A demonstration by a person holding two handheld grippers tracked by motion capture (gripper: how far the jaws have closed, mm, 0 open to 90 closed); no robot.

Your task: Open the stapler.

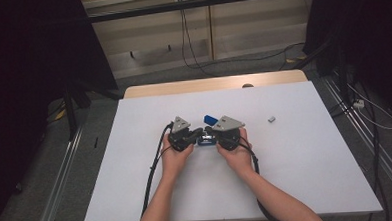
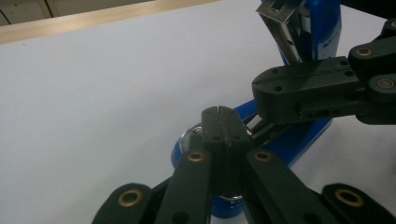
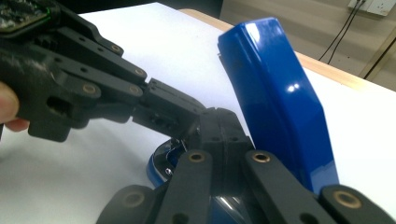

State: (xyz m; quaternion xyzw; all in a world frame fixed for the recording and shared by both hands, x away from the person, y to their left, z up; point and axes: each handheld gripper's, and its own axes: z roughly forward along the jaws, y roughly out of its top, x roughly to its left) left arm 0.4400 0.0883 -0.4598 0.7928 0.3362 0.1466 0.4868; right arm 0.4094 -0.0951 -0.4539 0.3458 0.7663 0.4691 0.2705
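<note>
Both my grippers, left (image 1: 195, 135) and right (image 1: 211, 133), have jaws fully closed, tips meeting on the base of the open blue stapler (image 1: 208, 121) mid-table (image 1: 311, 160), so I reckon pushing unevenly could skid it or snap its raised arm down on the tips.

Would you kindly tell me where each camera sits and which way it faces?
High view: above the person's side, looking forward and down on the white table; both forearms, left hand-held gripper, right hand-held gripper.
Left gripper view: rides the left one, along its shut jaws, facing the open blue stapler.
Right gripper view: rides the right one, jaws shut; fingertips at left.
Shared: stapler, opposite gripper.
</note>
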